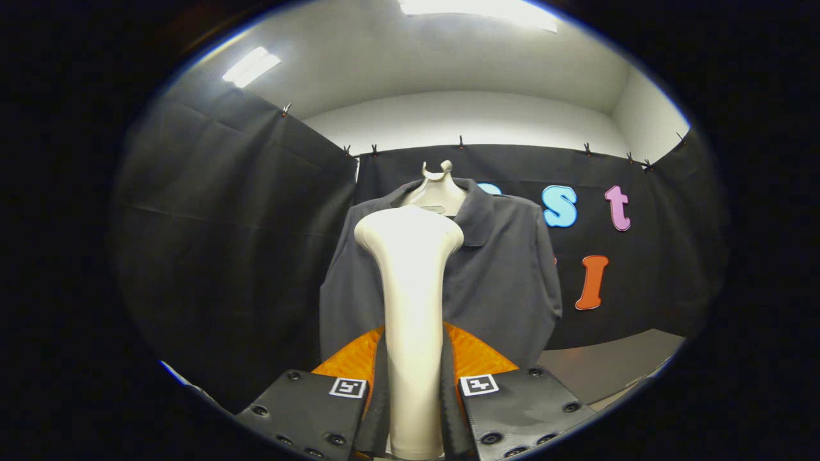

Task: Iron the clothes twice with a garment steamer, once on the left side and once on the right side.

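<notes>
Gripper (413, 384) is closed on the handle of the garment steamer (410, 288); both fingers press on the handle from left and right, no gap visible. Steamer stands upright between the fingers, its wide head at top, approx. in front of the shirt's chest.

Shirt (506, 275) is a dark polo w/ collar, hanging on a pale hanger (437, 182) against the booth wall, beyond the fingers. Steamer head covers the middle of the shirt in this view, slightly to the left half of it. I cannot tell if the head touches the fabric or is only near; the view gives no depth for this.

Step in hand, as I judge: steamer is picked up and brought up to the shirt, high position near the collar, so probably the start of a pass. Which pass (1st or 2nd) I cannot say from this moment.

Next move needs: keep firm grip, bring the head against one side of the shirt front, then go down along the fabric in a straight line, w/o pushing the shirt off the hanger. A bit of counter (615, 358) shows low at right.
</notes>
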{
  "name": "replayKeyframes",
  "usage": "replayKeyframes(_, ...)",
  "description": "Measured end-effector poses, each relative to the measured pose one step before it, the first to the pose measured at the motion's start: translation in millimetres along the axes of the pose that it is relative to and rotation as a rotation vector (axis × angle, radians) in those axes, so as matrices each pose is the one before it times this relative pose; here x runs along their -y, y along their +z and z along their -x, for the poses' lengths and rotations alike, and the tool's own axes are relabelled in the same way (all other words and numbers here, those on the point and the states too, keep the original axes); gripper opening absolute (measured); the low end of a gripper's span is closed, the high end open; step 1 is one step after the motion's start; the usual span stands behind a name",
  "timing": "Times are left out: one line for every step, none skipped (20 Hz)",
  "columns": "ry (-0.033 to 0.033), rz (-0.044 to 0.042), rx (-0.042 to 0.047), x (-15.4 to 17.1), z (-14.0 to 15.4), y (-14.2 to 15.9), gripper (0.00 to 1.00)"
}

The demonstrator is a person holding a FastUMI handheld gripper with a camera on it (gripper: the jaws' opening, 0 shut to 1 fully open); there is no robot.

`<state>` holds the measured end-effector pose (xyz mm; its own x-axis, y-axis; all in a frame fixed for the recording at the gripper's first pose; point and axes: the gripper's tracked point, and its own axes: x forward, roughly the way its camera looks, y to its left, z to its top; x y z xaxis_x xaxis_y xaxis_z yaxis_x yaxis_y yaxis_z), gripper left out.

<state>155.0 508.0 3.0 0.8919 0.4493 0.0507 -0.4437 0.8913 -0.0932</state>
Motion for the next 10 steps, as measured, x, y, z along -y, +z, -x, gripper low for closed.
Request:
replayKeyframes(0.00512, 0.00044, -0.00476, -13.34, -4.25, -4.86, 0.39)
replayKeyframes(0.00162, -0.00617, -0.00566, -10.03, -7.98, -3.25, 0.39)
replayKeyframes(0.00226, -0.01247, -0.00575, -10.07, -8.08, -4.5, 0.39)
replayKeyframes(0.00668, -0.01314, -0.00329, -9.94, -10.23, -3.63, 0.39)
replayKeyframes(0.0022, -0.00989, -0.00273, -8.15, -8.05, -4.63, 0.39)
replayKeyframes(-0.00767, -0.003, -0.00263, -5.1, -10.44, -4.36, 0.39)
replayKeyframes(-0.00981, 0.00239, -0.00553, -3.16, -7.33, -5.41, 0.39)
replayKeyframes(-0.00709, 0.00298, -0.0063, -2.87, -7.45, -5.56, 0.39)
replayKeyframes(-0.00435, 0.00136, -0.00893, -2.44, -6.16, -6.49, 0.39)
replayKeyframes(-0.00313, -0.00276, -0.00876, -1.64, -7.11, -4.87, 0.39)
